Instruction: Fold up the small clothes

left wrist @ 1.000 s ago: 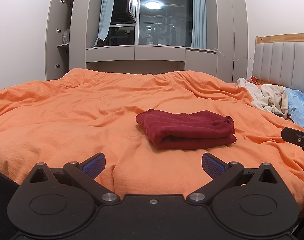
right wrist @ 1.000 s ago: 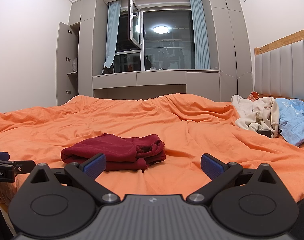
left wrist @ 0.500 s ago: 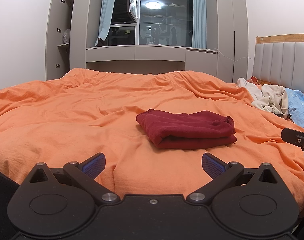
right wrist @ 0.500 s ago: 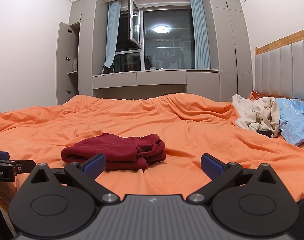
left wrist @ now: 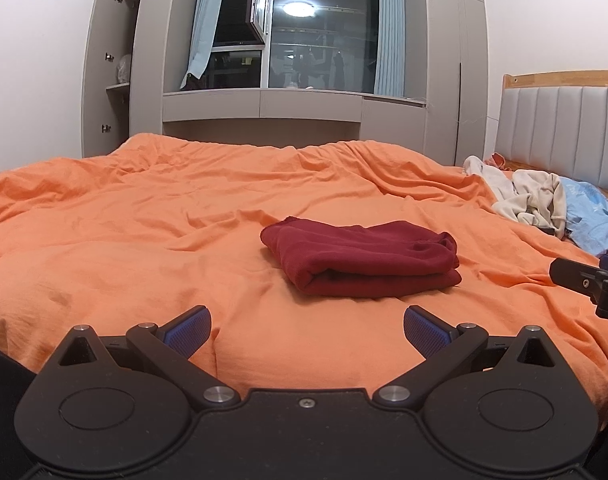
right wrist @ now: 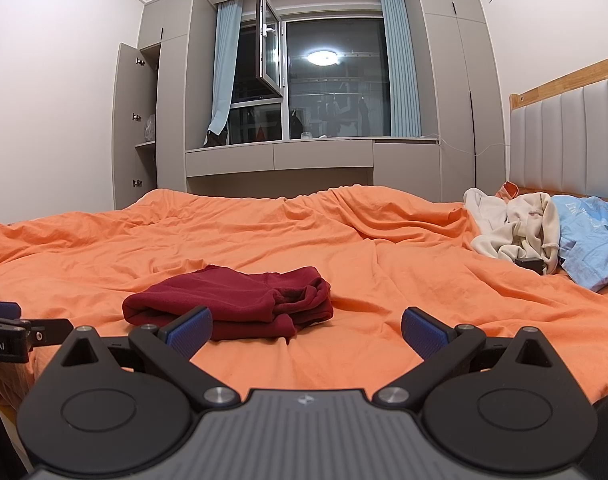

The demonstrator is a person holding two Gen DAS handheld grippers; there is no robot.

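You held both the left gripper (left wrist: pixel 307 328) and right gripper (right wrist: pixel 306 326) with jaws wide apart and empty, while the folded maroon garment (left wrist: pixel 361 256) lay mid-frame on the orange bed (left wrist: pixel 144 240).

Folded garment (left wrist: pixel 361 256) on duvet (left wrist: pixel 144 240)

Item: dark red garment (left wrist: pixel 361 254)
Condition: folded into a compact, layered rectangular bundle; rounded fold edge faces the left wrist camera, bunched open edges at its right end.
Pose: lying flat.
Location: on the bedding, middle of the bed, ungripped.
Pending: cream garment (right wrist: pixel 515 230), crumpled; light blue garment (right wrist: pixel 591 240), unfolded; both near the headboard end.
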